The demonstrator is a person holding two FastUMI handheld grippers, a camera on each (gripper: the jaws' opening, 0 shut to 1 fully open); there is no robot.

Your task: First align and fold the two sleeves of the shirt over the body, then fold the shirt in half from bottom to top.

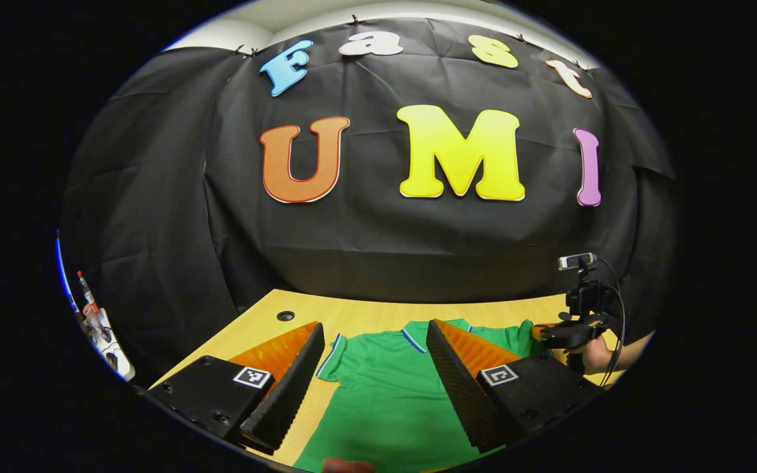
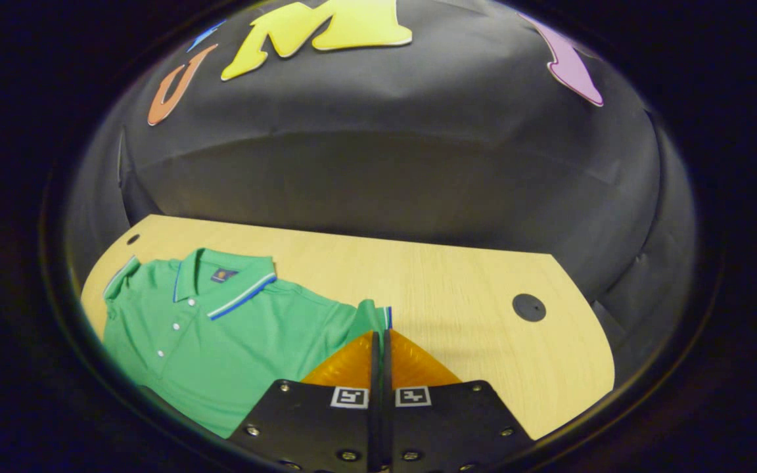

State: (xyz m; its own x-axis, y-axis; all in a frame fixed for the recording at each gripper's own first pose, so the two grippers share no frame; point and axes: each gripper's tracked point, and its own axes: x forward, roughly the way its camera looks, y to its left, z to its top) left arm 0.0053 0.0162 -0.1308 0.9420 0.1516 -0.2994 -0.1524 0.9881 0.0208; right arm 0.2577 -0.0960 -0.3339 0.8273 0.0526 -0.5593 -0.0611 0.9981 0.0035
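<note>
Hovering above the shirt [image 1: 385,401], the left gripper [image 1: 375,358] had its fingers spread wide with nothing between them. The right gripper [image 2: 379,341] had its fingers pressed together on the edge of a sleeve [image 2: 372,315], a thin strip of green cloth showing between them. The shirt lay flat and face up on the table [image 2: 457,295], collar toward the wall. In the left gripper view, a hand [image 1: 598,358] held the right gripper at the shirt's far side.
</note>
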